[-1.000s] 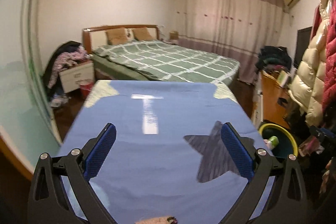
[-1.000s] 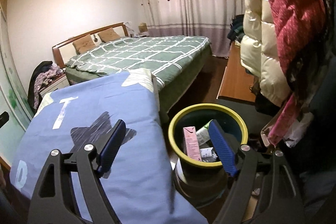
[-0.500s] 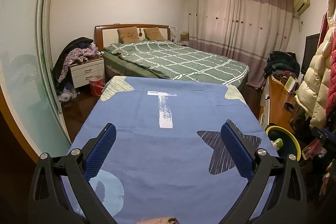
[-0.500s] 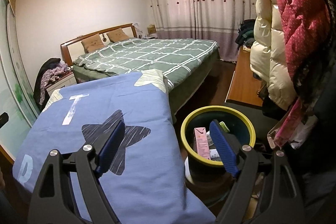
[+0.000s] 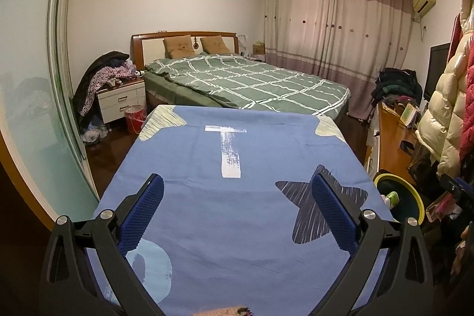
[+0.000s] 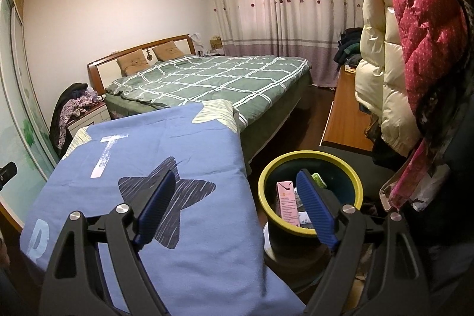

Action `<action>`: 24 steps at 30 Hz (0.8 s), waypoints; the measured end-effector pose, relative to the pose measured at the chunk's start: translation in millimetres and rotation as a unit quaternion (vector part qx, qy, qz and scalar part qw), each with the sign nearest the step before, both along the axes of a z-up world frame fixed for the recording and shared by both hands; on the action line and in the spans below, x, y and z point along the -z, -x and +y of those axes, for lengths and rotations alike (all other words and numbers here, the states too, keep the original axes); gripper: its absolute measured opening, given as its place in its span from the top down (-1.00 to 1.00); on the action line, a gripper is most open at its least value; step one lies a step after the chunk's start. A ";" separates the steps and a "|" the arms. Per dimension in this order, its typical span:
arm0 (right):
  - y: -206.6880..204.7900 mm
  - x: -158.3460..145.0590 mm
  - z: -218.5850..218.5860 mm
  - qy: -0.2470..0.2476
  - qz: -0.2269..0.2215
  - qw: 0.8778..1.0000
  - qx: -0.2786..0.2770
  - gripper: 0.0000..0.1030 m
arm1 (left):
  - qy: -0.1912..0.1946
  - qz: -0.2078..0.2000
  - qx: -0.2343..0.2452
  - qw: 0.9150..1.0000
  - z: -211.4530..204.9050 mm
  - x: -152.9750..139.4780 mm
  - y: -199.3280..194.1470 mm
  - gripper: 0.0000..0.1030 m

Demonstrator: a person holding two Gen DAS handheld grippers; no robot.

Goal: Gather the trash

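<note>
A yellow-rimmed dark trash bin (image 6: 309, 156) stands on the floor right of a table under a blue cloth (image 6: 166, 227). A pink carton (image 6: 286, 202) and other trash lie inside it. The bin also shows at the right edge of the left wrist view (image 5: 411, 191). My right gripper (image 6: 237, 208) is open and empty, above the table's right edge with its right finger over the bin. My left gripper (image 5: 237, 212) is open and empty above the blue cloth (image 5: 237, 168). No trash shows on the cloth.
A bed with a green checked cover (image 5: 251, 82) lies beyond the table. A white nightstand with piled clothes (image 5: 118, 96) and a red bucket (image 5: 134, 117) stand at the left. A wooden desk (image 6: 346, 120) and hanging coats (image 6: 414, 34) fill the right side.
Both grippers have pulled back and risen, so more of the blue cloth and room shows. The right gripper's view has shifted so the bin sits further right. Both stay open.
</note>
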State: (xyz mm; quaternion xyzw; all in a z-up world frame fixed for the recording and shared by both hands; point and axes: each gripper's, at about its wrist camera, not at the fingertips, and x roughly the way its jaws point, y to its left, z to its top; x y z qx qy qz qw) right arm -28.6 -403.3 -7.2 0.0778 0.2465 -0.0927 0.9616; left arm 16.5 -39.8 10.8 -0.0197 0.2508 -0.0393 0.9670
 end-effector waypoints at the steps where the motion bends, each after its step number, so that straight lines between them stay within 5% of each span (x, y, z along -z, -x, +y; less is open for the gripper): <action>1: -0.2 0.2 0.1 -0.001 0.000 1.000 0.000 -0.54 | 0.000 0.000 0.000 1.000 -0.3 0.4 0.6 -0.91; 24: -4.7 3.5 2.1 -0.002 0.002 1.000 -0.002 -0.55 | 0.000 0.003 -0.002 1.000 -2.0 -2.4 -1.0 -0.91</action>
